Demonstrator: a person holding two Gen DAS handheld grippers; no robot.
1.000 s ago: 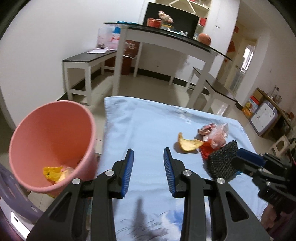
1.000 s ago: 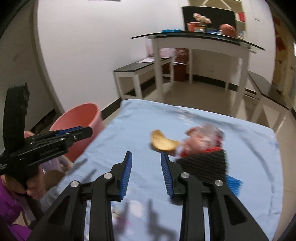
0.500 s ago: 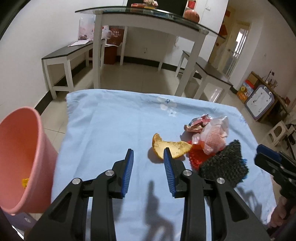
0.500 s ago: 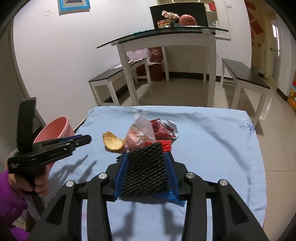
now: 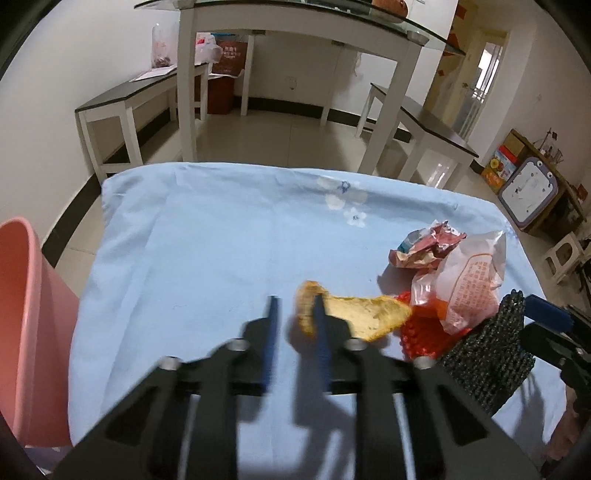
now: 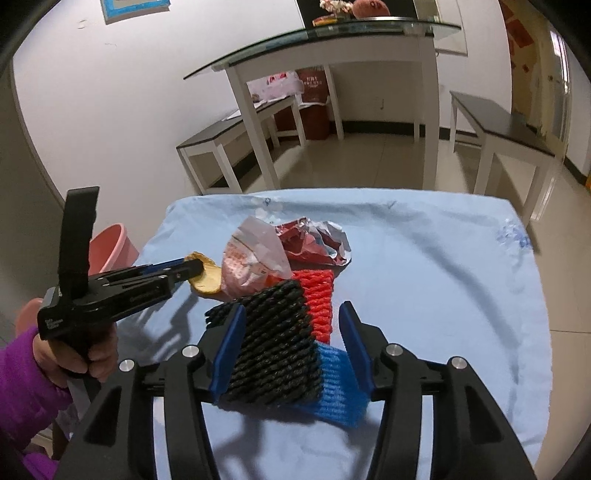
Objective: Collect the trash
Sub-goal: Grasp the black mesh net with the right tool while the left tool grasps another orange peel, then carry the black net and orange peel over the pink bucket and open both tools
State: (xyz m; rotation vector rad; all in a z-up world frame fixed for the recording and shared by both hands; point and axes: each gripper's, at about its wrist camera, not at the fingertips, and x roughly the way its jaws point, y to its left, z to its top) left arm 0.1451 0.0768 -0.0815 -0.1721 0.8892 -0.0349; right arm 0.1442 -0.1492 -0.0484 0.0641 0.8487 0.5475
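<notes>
An orange peel point(image 5: 354, 314) lies on the blue cloth point(image 5: 229, 251). My left gripper point(image 5: 295, 314) is open with its tips at the peel's left end; its right finger overlaps the peel. In the right wrist view the left gripper point(image 6: 184, 267) touches the peel point(image 6: 207, 278). My right gripper point(image 6: 293, 328) is open around a black foam net point(image 6: 273, 343), with a blue net point(image 6: 338, 387) and a red net point(image 6: 317, 295) beside it. A clear plastic bag point(image 5: 469, 280) and a crumpled red wrapper point(image 5: 424, 247) lie behind. The pink bin point(image 5: 26, 332) stands left of the table.
A white glass-topped table point(image 5: 295, 33) and dark benches point(image 5: 136, 92) stand beyond on the tiled floor. A person's hand in a purple sleeve point(image 6: 26, 376) holds the left gripper. Boxes and a toy board point(image 5: 528, 192) are at far right.
My left gripper swung from the pink bin across the cloth to the orange peel. My right gripper moved forward so the black net sits between its open fingers.
</notes>
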